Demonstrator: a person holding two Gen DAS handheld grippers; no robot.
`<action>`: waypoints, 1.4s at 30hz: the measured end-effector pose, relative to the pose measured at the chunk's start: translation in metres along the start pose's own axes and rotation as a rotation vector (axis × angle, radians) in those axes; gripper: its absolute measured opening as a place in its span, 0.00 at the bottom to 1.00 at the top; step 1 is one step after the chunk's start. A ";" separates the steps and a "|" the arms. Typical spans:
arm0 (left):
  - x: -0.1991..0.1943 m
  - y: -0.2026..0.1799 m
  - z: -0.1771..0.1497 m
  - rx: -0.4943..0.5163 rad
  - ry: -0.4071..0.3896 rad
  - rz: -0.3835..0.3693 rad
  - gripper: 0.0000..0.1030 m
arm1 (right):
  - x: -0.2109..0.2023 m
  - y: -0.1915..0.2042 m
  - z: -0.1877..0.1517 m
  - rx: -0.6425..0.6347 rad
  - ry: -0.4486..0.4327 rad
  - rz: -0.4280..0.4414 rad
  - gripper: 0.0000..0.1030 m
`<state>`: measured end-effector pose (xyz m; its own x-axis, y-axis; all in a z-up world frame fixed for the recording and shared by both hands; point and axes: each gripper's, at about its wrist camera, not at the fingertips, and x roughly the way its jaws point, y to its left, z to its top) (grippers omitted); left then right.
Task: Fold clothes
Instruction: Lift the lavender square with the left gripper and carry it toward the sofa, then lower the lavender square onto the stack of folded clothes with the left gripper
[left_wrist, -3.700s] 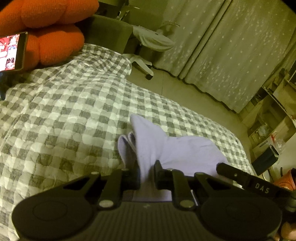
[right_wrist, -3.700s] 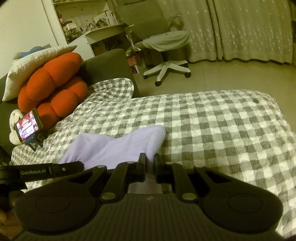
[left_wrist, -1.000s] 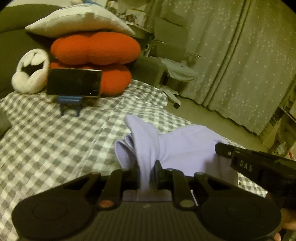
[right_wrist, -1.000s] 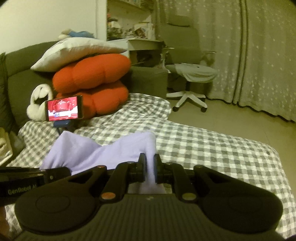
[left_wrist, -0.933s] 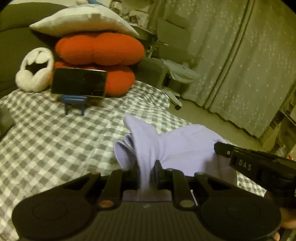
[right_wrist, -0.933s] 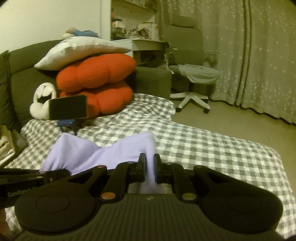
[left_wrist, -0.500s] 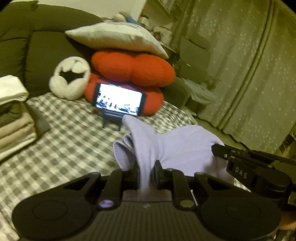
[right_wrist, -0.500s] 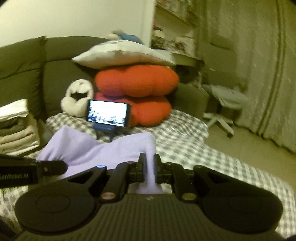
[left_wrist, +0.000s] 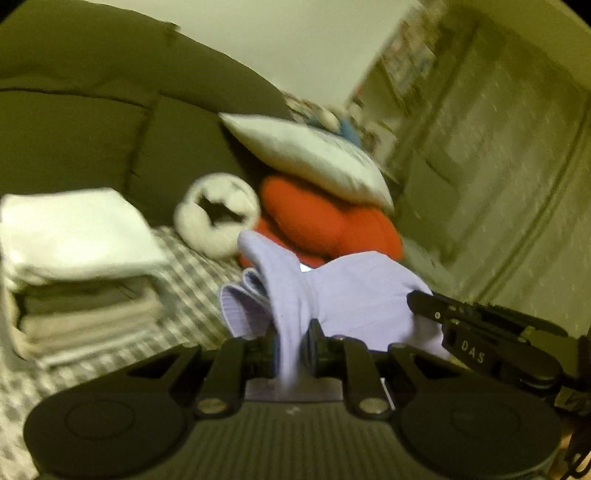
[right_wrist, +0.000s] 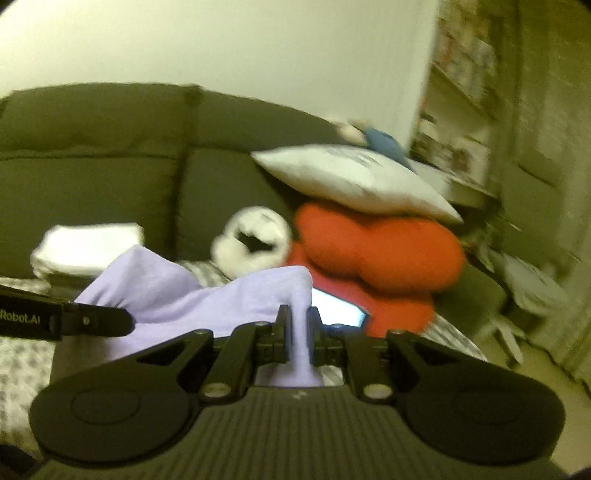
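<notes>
A folded lilac garment hangs in the air between both grippers, above the checked bedspread. My left gripper is shut on its left edge, where ribbed cuffs bunch beside the jaws. My right gripper is shut on the other edge of the lilac garment. Each gripper shows in the other's view as a black bar: the right gripper to the right, the left gripper to the left. A stack of folded clothes, white on top, sits at the left by the sofa back.
A dark sofa back runs behind. Red cushions carry a white pillow, with a white plush toy beside them. A lit phone peeks out behind the garment. Curtains and shelves are at the right.
Both grippers have swung left and risen with the lilac garment. The view turned from curtains and chair to the sofa back, and the folded stack has come into view, now closer.
</notes>
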<state>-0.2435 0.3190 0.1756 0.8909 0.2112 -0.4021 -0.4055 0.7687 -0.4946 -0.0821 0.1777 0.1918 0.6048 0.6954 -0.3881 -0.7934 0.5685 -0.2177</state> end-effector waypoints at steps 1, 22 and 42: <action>-0.005 0.008 0.008 -0.019 -0.015 0.007 0.14 | 0.004 0.006 0.009 -0.013 -0.012 0.026 0.11; -0.043 0.139 0.078 -0.262 -0.195 0.275 0.14 | 0.137 0.151 0.128 -0.185 -0.007 0.350 0.10; -0.008 0.193 0.067 -0.319 -0.148 0.295 0.15 | 0.199 0.118 0.076 0.097 0.173 0.592 0.17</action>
<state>-0.3150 0.5065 0.1351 0.7379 0.4949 -0.4588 -0.6685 0.4429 -0.5975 -0.0501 0.4161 0.1573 0.0377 0.8282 -0.5591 -0.9757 0.1514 0.1584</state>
